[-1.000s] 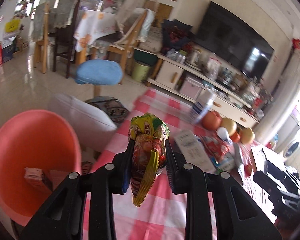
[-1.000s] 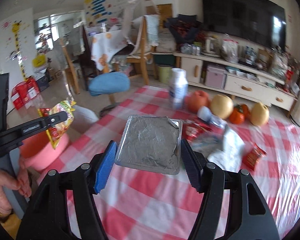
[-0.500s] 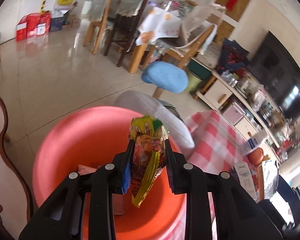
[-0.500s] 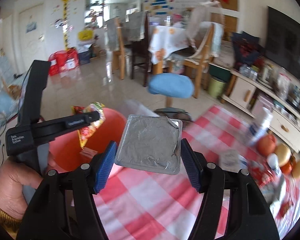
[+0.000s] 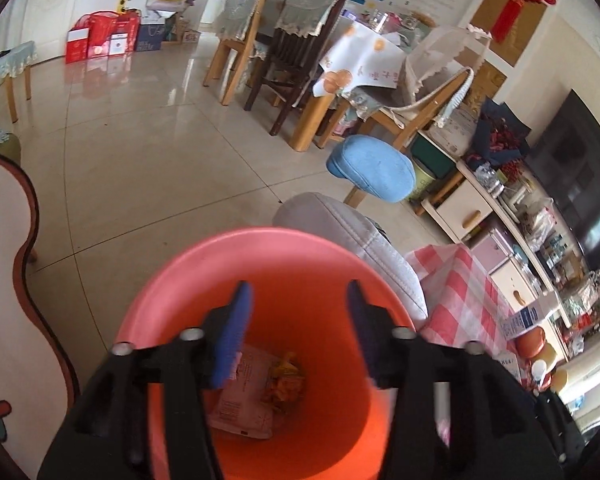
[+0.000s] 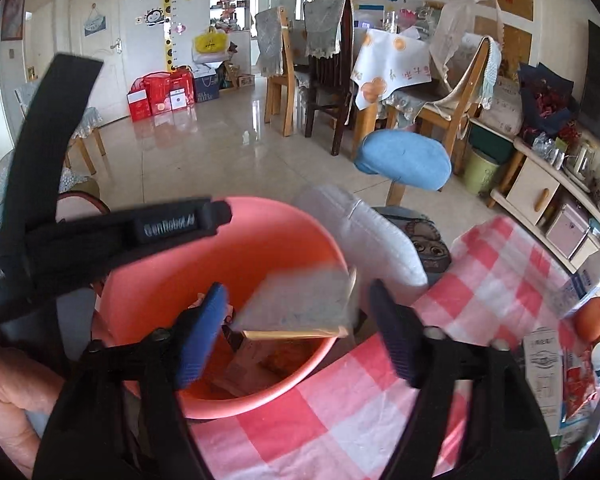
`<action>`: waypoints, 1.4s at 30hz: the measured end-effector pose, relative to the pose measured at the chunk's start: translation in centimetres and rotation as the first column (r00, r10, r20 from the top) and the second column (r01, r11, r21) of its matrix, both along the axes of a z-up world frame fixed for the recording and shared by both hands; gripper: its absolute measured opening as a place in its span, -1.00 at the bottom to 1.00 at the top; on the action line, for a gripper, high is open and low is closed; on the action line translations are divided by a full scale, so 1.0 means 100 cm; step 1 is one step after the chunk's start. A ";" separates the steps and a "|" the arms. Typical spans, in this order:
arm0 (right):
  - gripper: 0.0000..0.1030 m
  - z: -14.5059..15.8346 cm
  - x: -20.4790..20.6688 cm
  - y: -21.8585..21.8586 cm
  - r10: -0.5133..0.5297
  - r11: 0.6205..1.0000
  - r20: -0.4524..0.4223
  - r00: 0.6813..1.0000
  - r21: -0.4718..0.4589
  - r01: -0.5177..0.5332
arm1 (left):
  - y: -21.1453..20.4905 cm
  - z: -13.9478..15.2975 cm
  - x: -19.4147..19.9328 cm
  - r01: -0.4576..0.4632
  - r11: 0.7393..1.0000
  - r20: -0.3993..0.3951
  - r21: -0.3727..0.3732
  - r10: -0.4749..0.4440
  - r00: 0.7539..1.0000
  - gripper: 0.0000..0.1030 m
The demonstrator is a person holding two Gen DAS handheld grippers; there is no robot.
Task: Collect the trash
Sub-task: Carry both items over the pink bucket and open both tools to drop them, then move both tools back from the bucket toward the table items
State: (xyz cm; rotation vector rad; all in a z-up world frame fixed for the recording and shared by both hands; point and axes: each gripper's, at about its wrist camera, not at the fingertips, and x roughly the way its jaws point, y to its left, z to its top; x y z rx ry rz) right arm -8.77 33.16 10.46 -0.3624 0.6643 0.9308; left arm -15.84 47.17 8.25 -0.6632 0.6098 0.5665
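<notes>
Foil tray (image 6: 300, 300) hung blurred at centre frame between our right claw (image 6: 296, 320), whose jaws had just been opening off it, directly over the pink bin (image 6: 260, 240), while our left claw (image 5: 298, 328) gaped empty above the snack wrapper (image 5: 284, 380) already inside.

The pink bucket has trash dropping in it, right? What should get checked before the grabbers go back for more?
1. Left gripper empty: ok. Its jaws have just been opening, nothing between them.
2. Snack wrapper inside the pink bucket: ok, lying at the bottom.
3. Right gripper let go: ok. Its jaws have just been opening, pads clear of the foil tray.
4. Foil tray landed inside: cannot tell. It is blurred, tilted, just above the bucket's mouth.
5. Bucket upright beside the checked tablecloth: ok.
6. More trash left on the table: ok, a red wrapper lies near the fruit.
</notes>
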 end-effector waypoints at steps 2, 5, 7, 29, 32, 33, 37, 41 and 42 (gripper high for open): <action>0.67 -0.001 -0.002 -0.004 -0.014 1.000 -0.003 1.000 0.011 0.014 | 0.000 0.001 0.000 -0.005 1.000 0.005 0.009 0.005 1.000 0.29; 0.71 0.001 -0.002 -0.016 -0.051 0.998 -0.002 0.999 0.029 0.051 | -0.002 0.004 0.000 -0.019 0.999 0.009 0.028 0.019 1.000 0.45; 0.76 0.003 -0.001 -0.027 -0.082 0.996 0.008 0.997 0.035 0.082 | -0.005 0.006 0.000 -0.020 0.999 0.017 0.034 0.019 1.000 0.59; 0.92 -0.017 -0.010 -0.143 -0.271 0.963 0.045 0.962 0.008 0.270 | -0.106 0.053 0.028 0.215 0.893 0.252 0.395 -0.330 0.910 0.84; 0.92 -0.019 -0.009 -0.158 -0.298 0.954 0.054 0.953 -0.001 0.299 | -0.126 0.053 0.044 0.295 0.851 0.152 0.434 -0.392 0.908 0.84; 0.92 -0.020 -0.009 -0.162 -0.304 0.952 0.053 0.951 -0.003 0.305 | -0.132 0.053 0.045 0.314 0.841 0.131 0.441 -0.406 0.905 0.84; 0.92 -0.024 -0.010 -0.177 -0.325 0.945 0.050 0.944 -0.025 0.327 | -0.159 0.044 0.058 0.405 0.792 0.024 0.456 -0.466 0.884 0.84; 0.92 -0.025 -0.011 -0.192 -0.347 0.937 0.066 0.936 -0.032 0.349 | -0.178 0.038 0.060 0.456 0.755 -0.017 0.472 -0.509 0.860 0.84; 0.92 -0.025 -0.012 -0.197 -0.353 0.934 0.072 0.933 -0.031 0.356 | -0.180 0.038 0.060 0.463 0.752 -0.014 0.470 -0.518 0.855 0.84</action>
